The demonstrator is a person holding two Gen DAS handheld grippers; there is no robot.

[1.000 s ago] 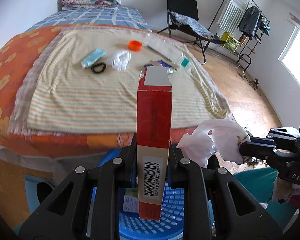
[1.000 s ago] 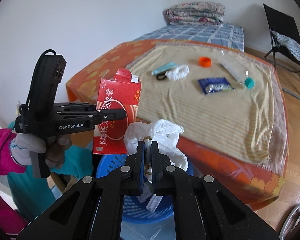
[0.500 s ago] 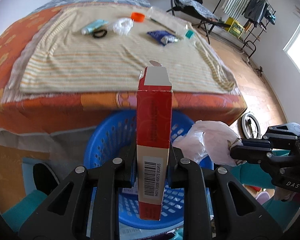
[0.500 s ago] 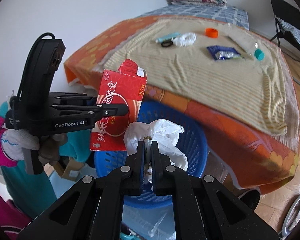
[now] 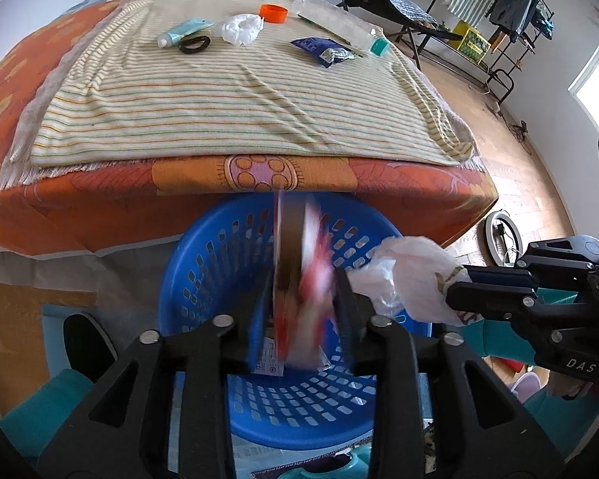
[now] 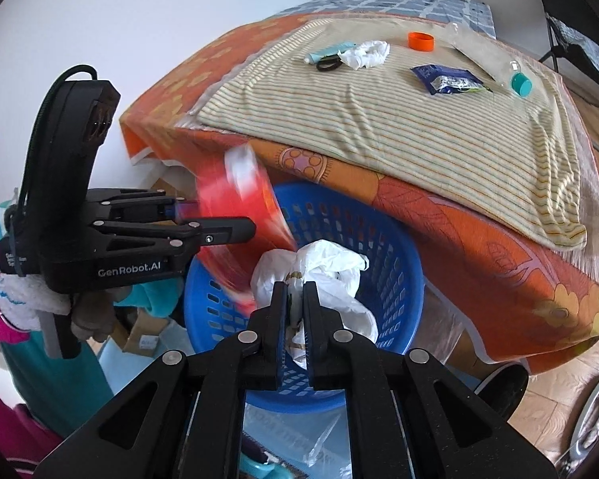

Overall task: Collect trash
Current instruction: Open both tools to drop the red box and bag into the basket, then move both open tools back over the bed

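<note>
Red and blurred, the carton (image 5: 299,279) sat between the left hand-held gripper's (image 5: 301,303) opening jaws, seemingly loose, above the blue basket (image 5: 203,279). The right hand-held gripper (image 6: 295,307) pinched a white plastic bag (image 6: 319,267).

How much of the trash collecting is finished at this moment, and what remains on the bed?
Done: nothing clearly. In hand: the left gripper is opening, dropping the blurred red carton over the blue basket; the right gripper pinches a white plastic bag above it. Left on the bed: tube, black ring, crumpled tissue, orange cap, blue wrapper, bottle.
</note>
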